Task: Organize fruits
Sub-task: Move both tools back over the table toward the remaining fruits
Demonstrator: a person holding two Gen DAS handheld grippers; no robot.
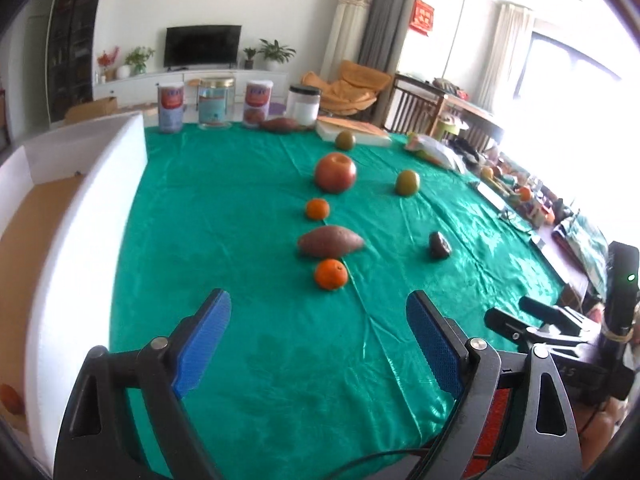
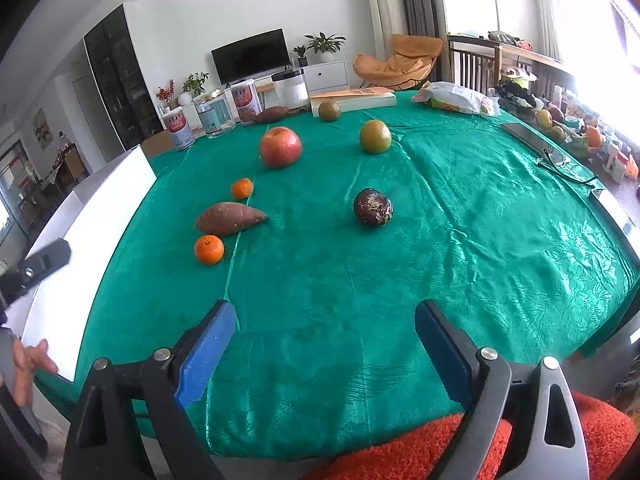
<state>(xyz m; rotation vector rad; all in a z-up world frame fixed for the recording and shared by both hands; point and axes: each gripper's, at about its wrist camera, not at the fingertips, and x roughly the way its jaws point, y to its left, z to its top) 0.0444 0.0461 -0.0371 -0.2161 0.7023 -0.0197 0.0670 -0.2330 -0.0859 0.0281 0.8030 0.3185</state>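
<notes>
Fingers of the left gripper stand spread and empty, angled down over the green cloth, short of the near orange. Behind it the sweet potato lies crosswise, its pointed end to the right. This view alone shows the white box interior at left, with something orange, perhaps a fruit, in its near corner.

In the right wrist view, the right gripper is likewise spread, holding nothing, tilted down. The dark fruit sits ahead, the apple beyond. A hand shows at the left edge.
</notes>
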